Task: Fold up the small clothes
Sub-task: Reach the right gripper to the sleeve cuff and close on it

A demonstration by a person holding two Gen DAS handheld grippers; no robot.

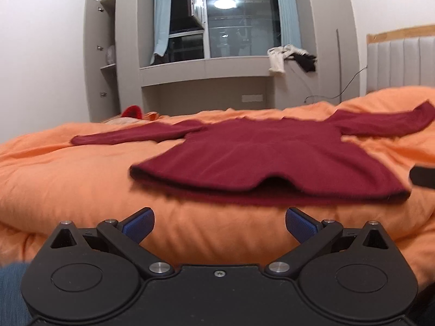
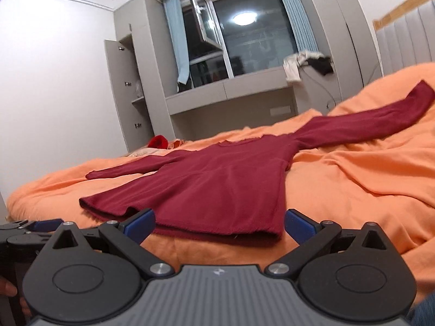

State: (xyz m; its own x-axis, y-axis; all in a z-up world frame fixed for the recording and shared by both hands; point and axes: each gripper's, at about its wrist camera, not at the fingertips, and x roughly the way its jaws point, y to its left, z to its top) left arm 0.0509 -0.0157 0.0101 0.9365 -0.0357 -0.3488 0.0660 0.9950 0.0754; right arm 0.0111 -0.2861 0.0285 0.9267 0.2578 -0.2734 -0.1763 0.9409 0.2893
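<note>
Dark red sweater (image 2: 217, 184) spread flat on orange duvet (image 2: 353, 190), sleeves out toward left and upper right of frame. Right gripper (image 2: 219, 224) at bottom centre, jaws wide apart at the hem. Left gripper (image 2: 40, 226) at lower left edge. Window (image 2: 244, 43) at top centre.

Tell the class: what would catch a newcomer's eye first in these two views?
The dark red sweater stands out first, spread flat with both sleeves out on the bright orange duvet. Near each camera, the left gripper and right gripper are open, close to the hem. Behind, a ceiling lamp reflects in the dark window.
</note>
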